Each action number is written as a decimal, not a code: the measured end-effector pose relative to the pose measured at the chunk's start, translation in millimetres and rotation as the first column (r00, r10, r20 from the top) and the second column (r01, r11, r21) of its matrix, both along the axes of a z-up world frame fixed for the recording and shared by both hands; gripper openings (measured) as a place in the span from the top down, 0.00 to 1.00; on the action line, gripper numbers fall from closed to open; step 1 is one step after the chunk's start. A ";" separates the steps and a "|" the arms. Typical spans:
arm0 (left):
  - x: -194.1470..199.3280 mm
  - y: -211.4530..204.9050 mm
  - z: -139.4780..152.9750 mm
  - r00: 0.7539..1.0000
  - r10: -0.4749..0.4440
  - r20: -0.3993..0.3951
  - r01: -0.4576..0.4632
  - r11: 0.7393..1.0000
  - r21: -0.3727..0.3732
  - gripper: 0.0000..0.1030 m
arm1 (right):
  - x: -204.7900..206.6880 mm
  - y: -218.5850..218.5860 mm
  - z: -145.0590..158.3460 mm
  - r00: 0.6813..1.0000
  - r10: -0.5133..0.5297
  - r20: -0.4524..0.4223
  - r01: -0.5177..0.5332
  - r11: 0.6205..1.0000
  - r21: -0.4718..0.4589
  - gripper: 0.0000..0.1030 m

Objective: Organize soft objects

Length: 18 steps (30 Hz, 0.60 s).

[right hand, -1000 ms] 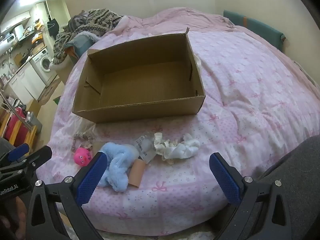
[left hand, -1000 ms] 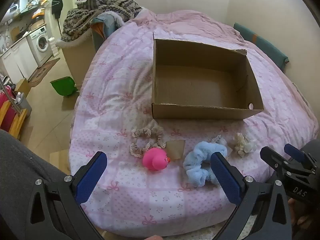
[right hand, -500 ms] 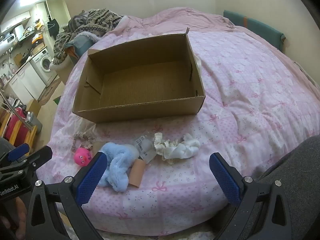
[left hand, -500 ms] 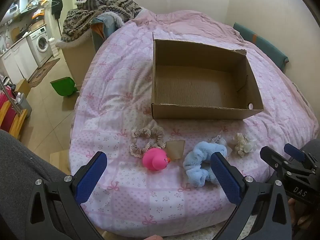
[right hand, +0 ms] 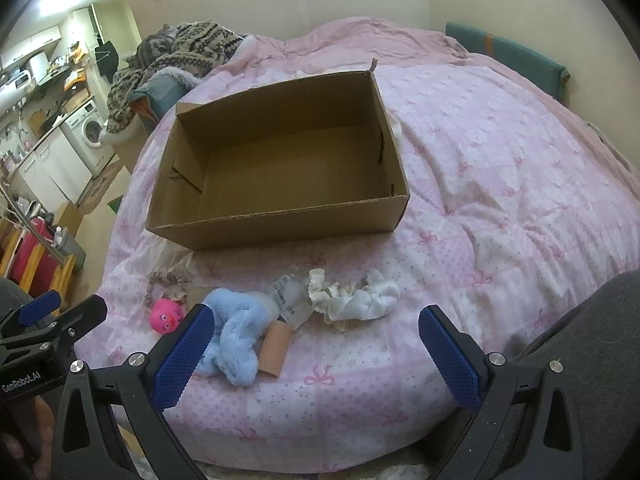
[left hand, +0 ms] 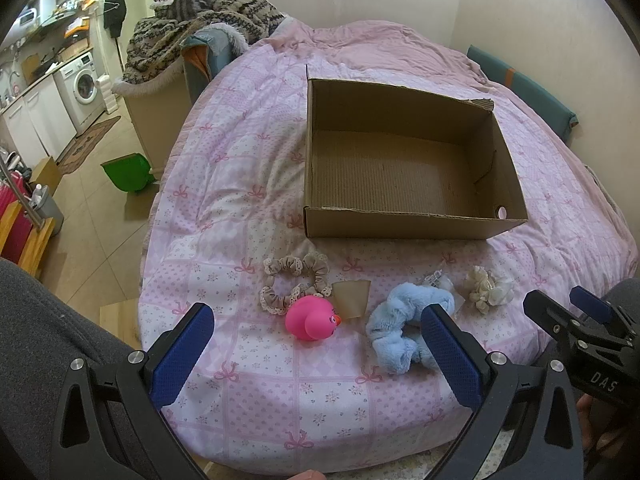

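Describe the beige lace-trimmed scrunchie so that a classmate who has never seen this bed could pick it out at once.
Start at the open cardboard box on the pink bedspread and look at the row of small things in front of it. The scrunchie lies at the left end of the row, touching the pink rubber duck. Unlike the fluffy blue scrunchie and the cream one, it is beige with white lace edging.

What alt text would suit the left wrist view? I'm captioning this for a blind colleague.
An empty cardboard box sits on a pink bedspread, with a beige scrunchie, pink rubber duck, blue fluffy scrunchie and cream scrunchie lined up in front of it. The open left gripper hovers over them, holding nothing.
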State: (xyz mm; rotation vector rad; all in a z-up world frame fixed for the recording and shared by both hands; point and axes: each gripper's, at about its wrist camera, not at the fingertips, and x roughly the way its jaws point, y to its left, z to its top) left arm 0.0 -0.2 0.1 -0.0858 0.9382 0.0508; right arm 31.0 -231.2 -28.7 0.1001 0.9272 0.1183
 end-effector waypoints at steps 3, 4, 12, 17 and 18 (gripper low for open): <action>0.1 0.0 -0.2 1.000 -0.001 -0.001 0.001 1.000 0.000 0.00 | 0.4 0.7 -0.3 1.000 -0.001 -0.001 0.001 1.000 -0.001 0.00; 0.1 0.0 -0.1 1.000 0.000 -0.001 0.000 1.000 0.001 0.00 | 0.2 0.6 -0.2 1.000 0.001 0.000 -0.001 1.000 -0.001 0.00; -0.1 -0.2 0.1 1.000 -0.001 -0.003 0.001 1.000 -0.003 0.00 | 0.7 -0.3 0.0 1.000 0.002 0.001 -0.002 1.000 -0.004 0.00; -0.1 -0.2 0.1 1.000 -0.001 -0.003 0.001 1.000 -0.002 0.00 | -0.4 0.7 -1.0 1.000 0.002 -0.001 -0.002 1.000 -0.003 0.00; -0.2 -0.2 0.2 1.000 -0.001 -0.003 0.001 1.000 -0.002 0.00 | -0.5 0.7 -1.1 1.000 0.003 0.000 -0.003 1.000 -0.003 0.00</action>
